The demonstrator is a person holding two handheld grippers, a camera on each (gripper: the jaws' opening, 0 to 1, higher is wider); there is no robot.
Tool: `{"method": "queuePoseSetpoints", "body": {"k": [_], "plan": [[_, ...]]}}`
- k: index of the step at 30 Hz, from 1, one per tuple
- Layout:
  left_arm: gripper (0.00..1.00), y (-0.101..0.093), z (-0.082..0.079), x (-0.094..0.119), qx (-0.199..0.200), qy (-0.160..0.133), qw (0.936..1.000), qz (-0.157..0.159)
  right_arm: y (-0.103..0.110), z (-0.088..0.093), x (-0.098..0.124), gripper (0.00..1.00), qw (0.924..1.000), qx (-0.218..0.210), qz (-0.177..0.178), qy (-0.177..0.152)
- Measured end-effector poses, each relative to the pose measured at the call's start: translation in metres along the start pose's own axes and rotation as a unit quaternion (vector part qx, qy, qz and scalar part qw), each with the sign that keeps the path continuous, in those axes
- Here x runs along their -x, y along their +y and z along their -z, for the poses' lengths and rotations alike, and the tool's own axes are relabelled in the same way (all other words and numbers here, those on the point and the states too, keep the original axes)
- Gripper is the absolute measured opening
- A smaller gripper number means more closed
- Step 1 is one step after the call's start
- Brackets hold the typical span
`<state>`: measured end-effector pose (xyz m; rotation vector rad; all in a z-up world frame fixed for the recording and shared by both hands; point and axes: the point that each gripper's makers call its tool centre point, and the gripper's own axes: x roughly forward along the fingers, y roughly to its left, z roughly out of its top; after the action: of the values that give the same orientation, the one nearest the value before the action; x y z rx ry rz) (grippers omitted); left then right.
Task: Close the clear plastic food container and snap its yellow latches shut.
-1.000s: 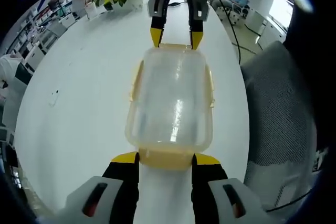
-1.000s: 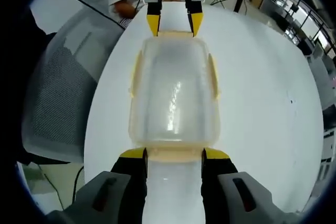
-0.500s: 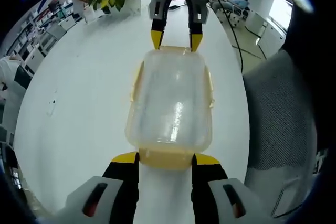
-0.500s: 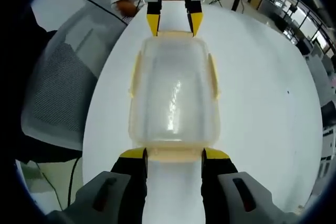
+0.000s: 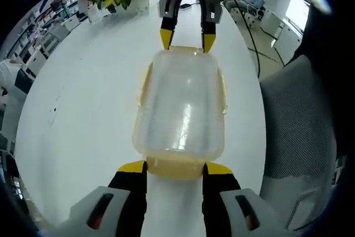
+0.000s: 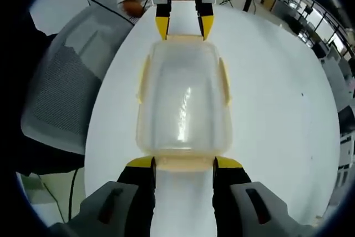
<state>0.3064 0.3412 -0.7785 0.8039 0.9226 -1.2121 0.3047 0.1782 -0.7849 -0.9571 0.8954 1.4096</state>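
Between the two facing grippers sits the clear plastic food container, lid on, resting on the white table. Both end latches lie framed by spread fingertips: the left gripper has its jaws wide either side of the near end latch, and the right gripper stands the same way at the opposite end latch. Neither pair looks clamped on anything; the yellow tips flank the latch tabs. Along the container's long edges, the side latches appear to flare outward, so I judge them not yet snapped. The risk from here is uneven pressing: if one end is pushed harder, the light container could slide along the smooth table or tip, and a fingertip could slip off the narrow latch without it catching.
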Motion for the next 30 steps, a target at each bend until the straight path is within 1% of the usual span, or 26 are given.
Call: {"method": "queuePoseSetpoints", "body": {"k": [5, 9, 14, 21, 26, 30], "plan": [[0.33, 0.0, -0.002, 0.0, 0.001, -0.003, 1.0, -0.001, -0.001, 0.002, 0.002, 0.37, 1.0, 0.003, 0.008, -0.004], [0.33, -0.001, -0.004, -0.001, 0.001, -0.006, 1.0, 0.001, 0.002, 0.006, 0.001, 0.37, 0.9999, -0.004, 0.006, -0.011], [0.33, 0.0, -0.001, -0.007, 0.0, 0.001, 1.0, 0.004, 0.003, 0.006, -0.002, 0.37, 0.9998, -0.012, 0.006, -0.016], [0.33, -0.003, -0.001, -0.008, 0.002, 0.001, 1.0, 0.006, 0.005, 0.008, -0.007, 0.37, 0.9999, -0.01, 0.005, -0.012], [0.33, -0.004, 0.001, -0.011, -0.004, 0.009, 0.9999, 0.005, 0.004, 0.009, -0.007, 0.37, 0.9996, -0.013, 0.008, -0.024], [0.33, -0.004, 0.001, -0.012, -0.003, 0.01, 0.9999, 0.007, 0.005, 0.009, -0.008, 0.37, 0.9996, -0.014, 0.004, -0.024]]}}
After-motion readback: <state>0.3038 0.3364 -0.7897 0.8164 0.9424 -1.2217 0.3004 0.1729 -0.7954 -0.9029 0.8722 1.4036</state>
